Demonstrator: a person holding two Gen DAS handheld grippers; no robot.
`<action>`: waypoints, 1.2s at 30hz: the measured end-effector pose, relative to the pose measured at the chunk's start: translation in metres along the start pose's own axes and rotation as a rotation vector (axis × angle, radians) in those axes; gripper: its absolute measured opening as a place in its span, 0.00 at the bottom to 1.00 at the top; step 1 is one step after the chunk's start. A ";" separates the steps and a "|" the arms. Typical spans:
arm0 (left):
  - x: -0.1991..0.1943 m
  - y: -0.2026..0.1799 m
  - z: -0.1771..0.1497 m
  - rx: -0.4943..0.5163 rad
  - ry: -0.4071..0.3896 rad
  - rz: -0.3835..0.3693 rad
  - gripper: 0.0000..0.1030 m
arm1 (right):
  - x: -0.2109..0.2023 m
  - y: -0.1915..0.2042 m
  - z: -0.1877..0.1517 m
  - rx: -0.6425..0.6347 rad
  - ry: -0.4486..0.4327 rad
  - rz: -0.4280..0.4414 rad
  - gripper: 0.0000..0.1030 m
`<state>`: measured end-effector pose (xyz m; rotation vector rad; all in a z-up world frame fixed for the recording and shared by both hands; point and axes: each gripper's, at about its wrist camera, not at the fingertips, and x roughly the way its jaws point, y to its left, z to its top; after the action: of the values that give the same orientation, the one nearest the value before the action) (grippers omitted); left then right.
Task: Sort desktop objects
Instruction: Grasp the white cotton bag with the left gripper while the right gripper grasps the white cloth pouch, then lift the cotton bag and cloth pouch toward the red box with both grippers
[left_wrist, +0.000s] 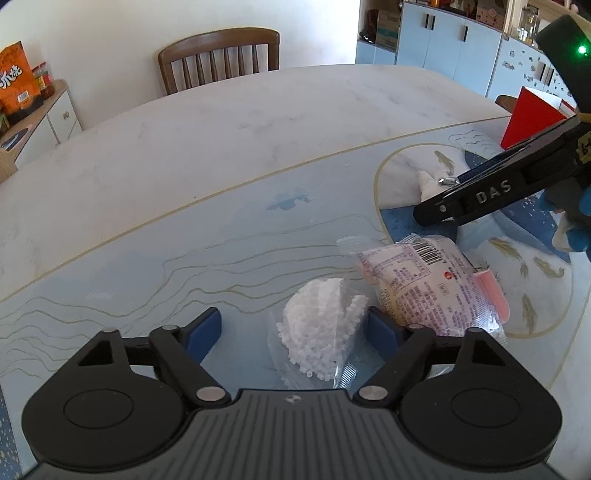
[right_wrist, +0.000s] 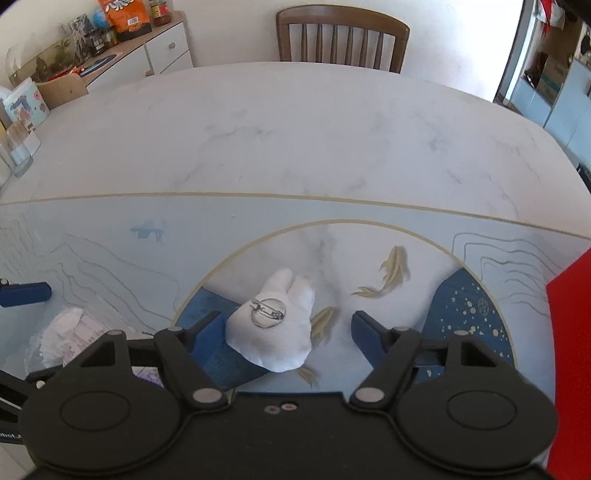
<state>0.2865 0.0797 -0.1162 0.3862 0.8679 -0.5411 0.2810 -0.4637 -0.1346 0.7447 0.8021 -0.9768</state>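
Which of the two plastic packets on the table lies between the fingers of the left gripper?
The clear bag of small white beads. The other, the printed packet with a barcode, lies outside the left gripper, beyond its one finger.

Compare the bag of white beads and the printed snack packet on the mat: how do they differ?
The bag of white beads is clear plastic showing loose white pellets; the printed snack packet carries text and a barcode. The bag lies between the left gripper fingers; the packet lies outside them, to the right. Both are sealed plastic, lying flat on the mat.
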 end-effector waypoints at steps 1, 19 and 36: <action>0.000 -0.001 0.001 0.002 -0.001 -0.001 0.73 | 0.000 0.001 0.000 -0.008 -0.002 -0.008 0.72; -0.009 -0.007 0.001 -0.019 0.013 0.001 0.36 | -0.007 -0.006 -0.005 -0.007 -0.010 -0.014 0.48; -0.042 -0.019 -0.005 -0.132 0.001 0.042 0.32 | -0.045 -0.030 -0.040 0.009 -0.005 0.015 0.48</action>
<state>0.2498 0.0794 -0.0872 0.2834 0.8898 -0.4421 0.2294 -0.4232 -0.1219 0.7547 0.7867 -0.9688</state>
